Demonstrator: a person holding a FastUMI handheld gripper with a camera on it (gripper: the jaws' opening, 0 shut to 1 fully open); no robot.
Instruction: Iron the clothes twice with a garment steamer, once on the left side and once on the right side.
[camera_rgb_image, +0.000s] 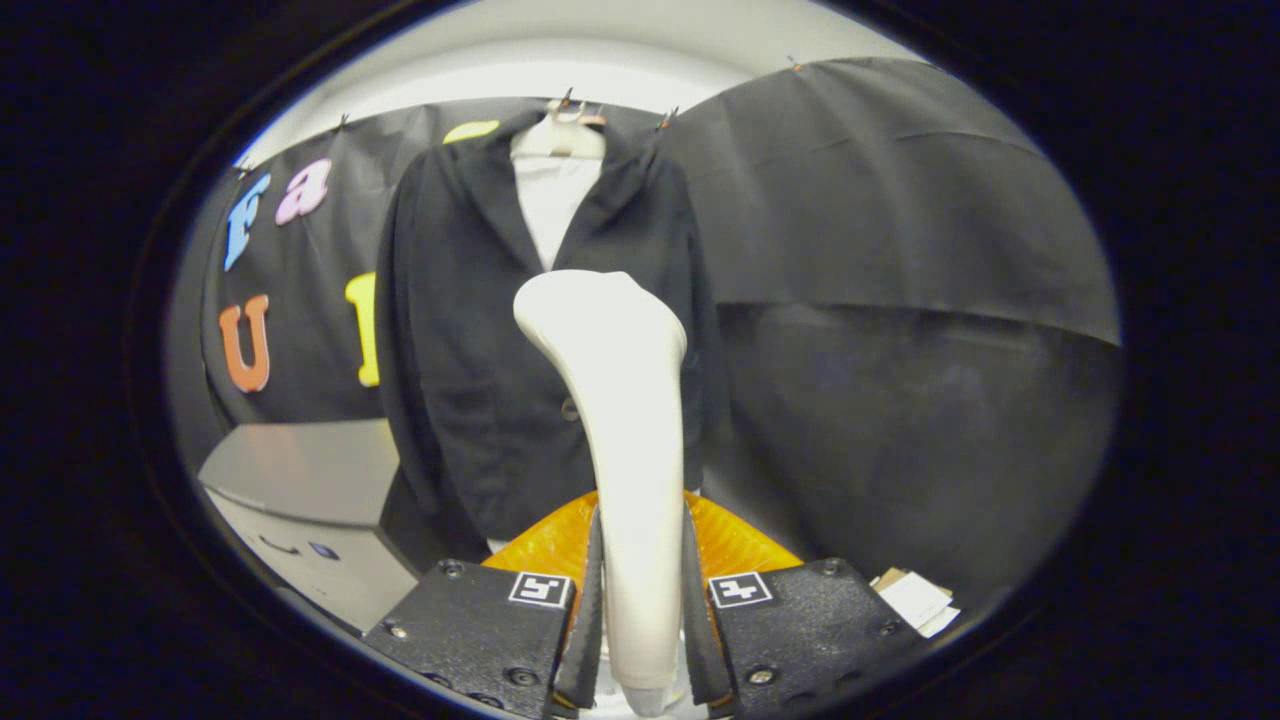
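While gripper (642, 640) is clamped on steamer (615, 400) handle, head's up near jacket (470, 330) w/o clear contact; both passes, L & R, look still to do.

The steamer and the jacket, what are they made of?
The steamer, gripped between the jaws of the gripper, looks like smooth hard plastic: it shines and has rounded moulded curves. The jacket looks like matte woven cloth, maybe wool or a blend: it hangs in soft folds without shine.
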